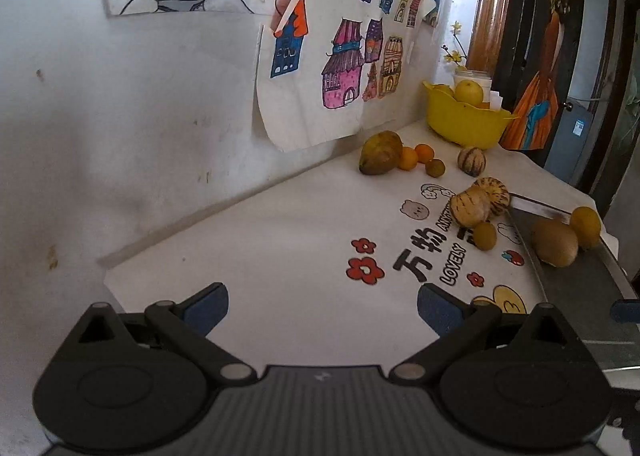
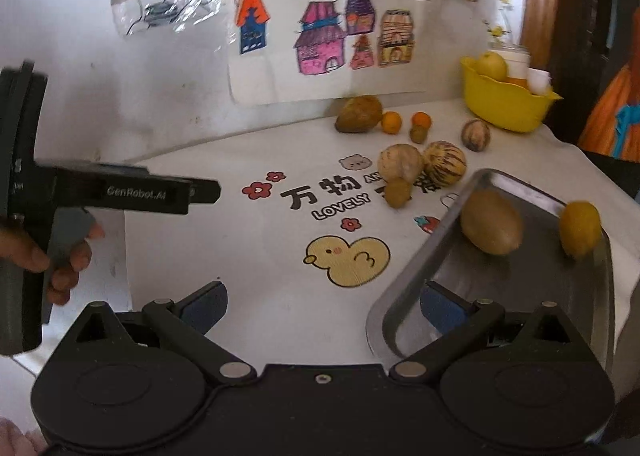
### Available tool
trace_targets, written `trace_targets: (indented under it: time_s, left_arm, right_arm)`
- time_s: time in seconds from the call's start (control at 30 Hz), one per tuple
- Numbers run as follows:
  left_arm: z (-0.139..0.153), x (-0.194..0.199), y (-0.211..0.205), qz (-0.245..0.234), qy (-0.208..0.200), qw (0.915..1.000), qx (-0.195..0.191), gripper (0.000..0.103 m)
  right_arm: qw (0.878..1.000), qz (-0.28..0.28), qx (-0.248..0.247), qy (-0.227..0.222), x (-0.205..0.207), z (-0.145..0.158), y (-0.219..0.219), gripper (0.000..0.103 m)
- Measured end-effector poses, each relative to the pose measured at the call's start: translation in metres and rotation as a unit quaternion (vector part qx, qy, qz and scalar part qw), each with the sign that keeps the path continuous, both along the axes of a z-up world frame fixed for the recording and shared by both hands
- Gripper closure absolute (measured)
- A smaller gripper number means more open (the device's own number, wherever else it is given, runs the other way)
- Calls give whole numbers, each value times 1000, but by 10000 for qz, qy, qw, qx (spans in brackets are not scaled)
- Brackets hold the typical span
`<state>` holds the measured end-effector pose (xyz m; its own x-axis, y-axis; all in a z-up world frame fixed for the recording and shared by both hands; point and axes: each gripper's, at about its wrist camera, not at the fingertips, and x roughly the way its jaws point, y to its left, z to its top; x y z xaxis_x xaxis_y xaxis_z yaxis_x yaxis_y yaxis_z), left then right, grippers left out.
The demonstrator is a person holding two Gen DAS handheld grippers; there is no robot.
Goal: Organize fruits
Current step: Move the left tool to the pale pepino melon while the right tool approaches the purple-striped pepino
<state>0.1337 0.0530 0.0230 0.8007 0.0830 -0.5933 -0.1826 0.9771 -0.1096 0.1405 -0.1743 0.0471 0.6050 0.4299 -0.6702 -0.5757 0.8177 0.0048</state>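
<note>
Steel tray (image 1: 576,288) occupies the right edge of the left wrist view, beyond and to the right of the left gripper (image 1: 322,306), whose jaws stand spread wide with nothing between them. Two fruits lie in the tray: a brown oval fruit (image 1: 555,242) and a yellow fruit (image 1: 585,226), close together. Loose fruit remains on the printed cloth (image 1: 280,240), all ahead and right of this gripper: two striped fruits (image 1: 470,205) touching each other, a small olive fruit (image 1: 485,235) just beside them. Farther back sit a lone striped fruit (image 1: 472,161) and a group by the wall comprising a large brownish fruit (image 1: 381,152), two small oranges (image 1: 416,155) and a small greenish one. A yellow bowl (image 1: 464,124) at the far end holds at least one yellow fruit; further contents cannot be made out.

Right wrist view: the right gripper (image 2: 322,306) is likewise spread wide and empty, its right finger over the tray's near corner (image 2: 400,320). The brown oval fruit (image 2: 491,222) lies with its long axis slanting across the tray floor; the yellow fruit (image 2: 580,228) sits apart near the right rim, blurred. The left gripper (image 2: 160,192) appears at left, held in a hand (image 2: 60,260).

Judgement: the striped pair (image 2: 424,165) and olive fruit (image 2: 397,192) lie straight ahead of the right gripper, nearest the tray; the right hand is better placed.
</note>
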Motion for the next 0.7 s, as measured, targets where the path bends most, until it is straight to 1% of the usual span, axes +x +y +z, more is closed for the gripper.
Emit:
trace_targets:
  time_s: [0.3,0.7]
  left_arm:
    - [-3,21,2,53,99,9999,81,0]
    - [-9,44,0,20,178,9997,170,0]
  right_arm:
    - [9987,433,-246,96,25,-6,14,1]
    - [9923,962,-776,107,51,-11,23,1]
